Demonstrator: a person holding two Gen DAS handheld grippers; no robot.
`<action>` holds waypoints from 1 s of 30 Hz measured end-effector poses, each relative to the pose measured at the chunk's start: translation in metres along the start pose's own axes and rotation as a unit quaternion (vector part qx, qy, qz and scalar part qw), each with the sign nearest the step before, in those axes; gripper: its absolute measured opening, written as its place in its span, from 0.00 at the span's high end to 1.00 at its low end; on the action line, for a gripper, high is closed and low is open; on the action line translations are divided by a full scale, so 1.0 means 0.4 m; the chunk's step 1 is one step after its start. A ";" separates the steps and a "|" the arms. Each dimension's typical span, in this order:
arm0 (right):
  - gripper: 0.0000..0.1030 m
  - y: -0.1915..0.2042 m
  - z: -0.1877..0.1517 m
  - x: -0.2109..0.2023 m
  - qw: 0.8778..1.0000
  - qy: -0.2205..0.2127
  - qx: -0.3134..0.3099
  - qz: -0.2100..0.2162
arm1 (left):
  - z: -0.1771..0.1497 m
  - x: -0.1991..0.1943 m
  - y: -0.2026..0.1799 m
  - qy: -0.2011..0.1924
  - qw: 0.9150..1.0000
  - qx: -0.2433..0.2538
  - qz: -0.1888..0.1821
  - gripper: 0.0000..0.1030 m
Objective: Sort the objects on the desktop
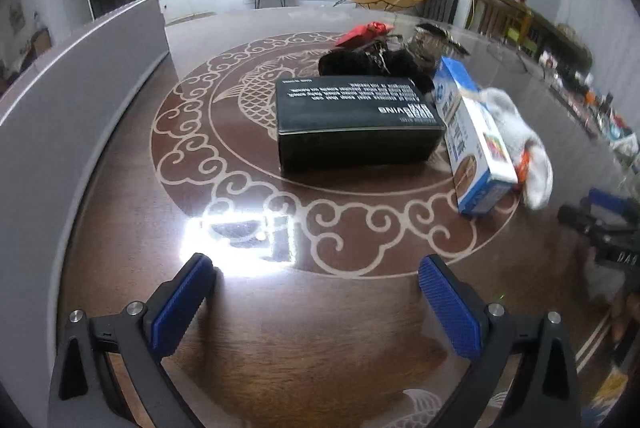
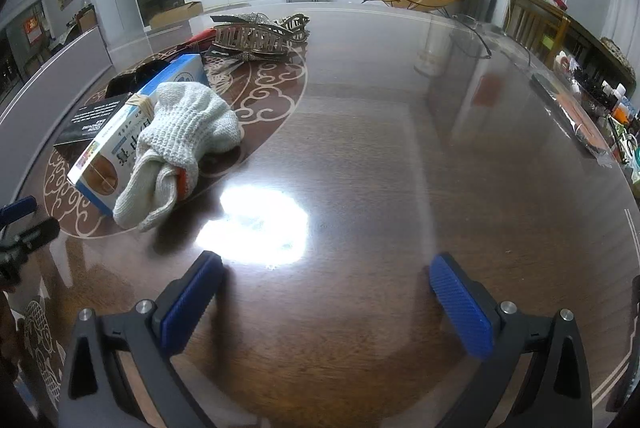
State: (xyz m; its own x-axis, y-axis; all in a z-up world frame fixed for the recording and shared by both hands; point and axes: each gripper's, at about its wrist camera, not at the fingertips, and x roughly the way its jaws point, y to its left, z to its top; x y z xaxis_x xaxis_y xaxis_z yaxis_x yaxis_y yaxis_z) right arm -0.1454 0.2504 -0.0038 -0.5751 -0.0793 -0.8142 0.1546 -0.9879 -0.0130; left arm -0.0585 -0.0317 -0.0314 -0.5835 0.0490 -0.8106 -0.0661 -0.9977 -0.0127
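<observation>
On the dark wooden table a black box (image 1: 356,120) with white print lies flat. A blue-and-white carton (image 1: 468,140) leans against its right end. A white knitted glove (image 1: 516,140) is draped over the carton. Behind them sit a black fuzzy item (image 1: 360,62), a red item (image 1: 364,32) and a gold hair claw (image 1: 430,40). My left gripper (image 1: 316,262) is open over bare table, short of the black box. My right gripper (image 2: 326,259) is also open over bare wood, with the glove (image 2: 188,124) and carton (image 2: 172,76) to its upper left. Gold hair claws (image 2: 256,36) lie farther back.
A grey panel (image 1: 80,100) runs along the table's left side. A pair of clear glasses (image 2: 472,36) and a plastic packet (image 2: 584,124) lie at the far right, near shelves with small bottles. Lamp glare marks the wood just ahead of each gripper.
</observation>
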 end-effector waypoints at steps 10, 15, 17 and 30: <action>0.00 -0.001 0.000 0.001 1.000 0.000 0.000 0.000 | -0.001 0.002 -0.003 0.002 1.000 0.005 0.006 0.00; 0.00 -0.001 0.000 0.001 1.000 0.000 0.000 0.000 | -0.003 0.001 -0.002 0.002 1.000 0.005 0.006 0.00; 0.00 -0.001 0.001 0.002 1.000 0.000 0.000 0.000 | -0.003 0.001 -0.002 0.002 1.000 0.005 0.006 0.00; 0.00 -0.001 -0.001 0.000 1.000 0.000 0.000 0.000 | -0.008 -0.005 0.001 0.001 1.000 0.004 0.006 0.00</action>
State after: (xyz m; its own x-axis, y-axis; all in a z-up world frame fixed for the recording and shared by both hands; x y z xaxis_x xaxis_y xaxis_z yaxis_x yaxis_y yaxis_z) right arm -0.1449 0.2508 -0.0040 -0.5755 -0.0788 -0.8140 0.1543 -0.9879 -0.0135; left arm -0.0549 -0.0325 -0.0315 -0.5820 0.0375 -0.8123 -0.0667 -0.9978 0.0017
